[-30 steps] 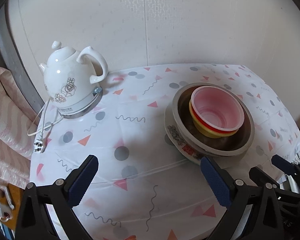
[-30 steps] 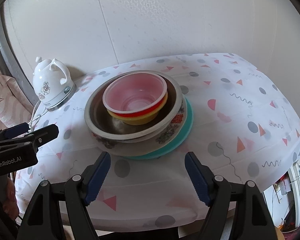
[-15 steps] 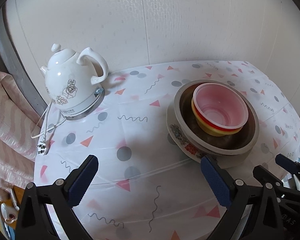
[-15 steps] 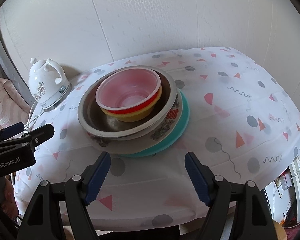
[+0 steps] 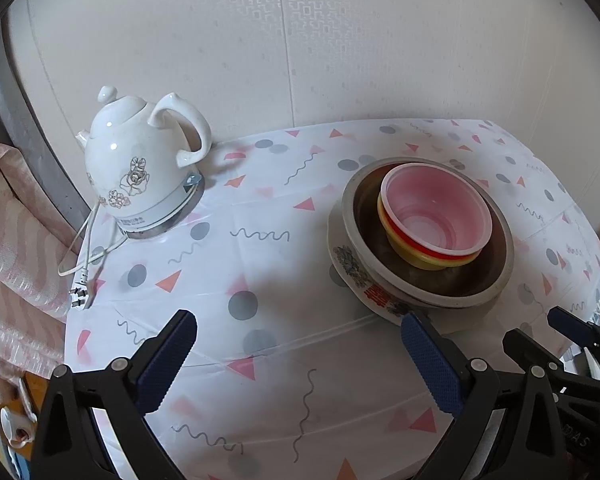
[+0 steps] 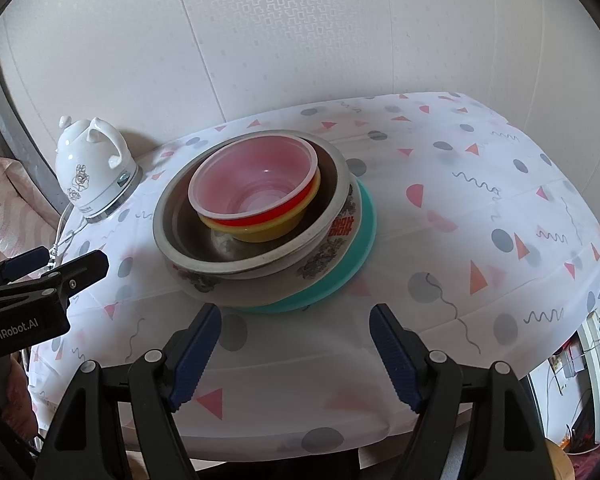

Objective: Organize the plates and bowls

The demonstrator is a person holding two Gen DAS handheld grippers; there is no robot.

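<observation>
Both grippers are backing away from the stack. Compared with a second ago, the dishes sit farther up and smaller in each wrist view, and more of the table's (image 6: 480, 240) near edge shows below them. The stack itself has not shifted.

Stack, bottom to top: teal plate (image 6: 366, 220), patterned plate (image 6: 332, 248), metal bowl (image 6: 260, 260), yellow bowl (image 6: 260, 234), red bowl (image 6: 284, 210), translucent pink bowl (image 6: 256, 180). All are nested and level, roughly centred on the table, a little toward the back edge. The teal plate is offset toward the right edge; it does not show in the left wrist view.

Left gripper (image 5: 296, 356): jaws wide, nothing between them, hovering over the near edge, left of the stack. Its right finger overlaps the patterned plate's (image 5: 364, 284) rim in the view; contact cannot be confirmed.

Right gripper (image 6: 296, 356): jaws wide, empty, over the near edge directly in front of the stack and apart from it.

White kettle (image 5: 140, 168) stands at the back left corner, its cord (image 5: 82, 256) trailing toward the left edge, well apart from the dishes.

Judgement: with everything nested and both tools empty and retreating, the organizing looks essentially complete. The only residual is the teal plate's offset, which could be nudged concentric.
</observation>
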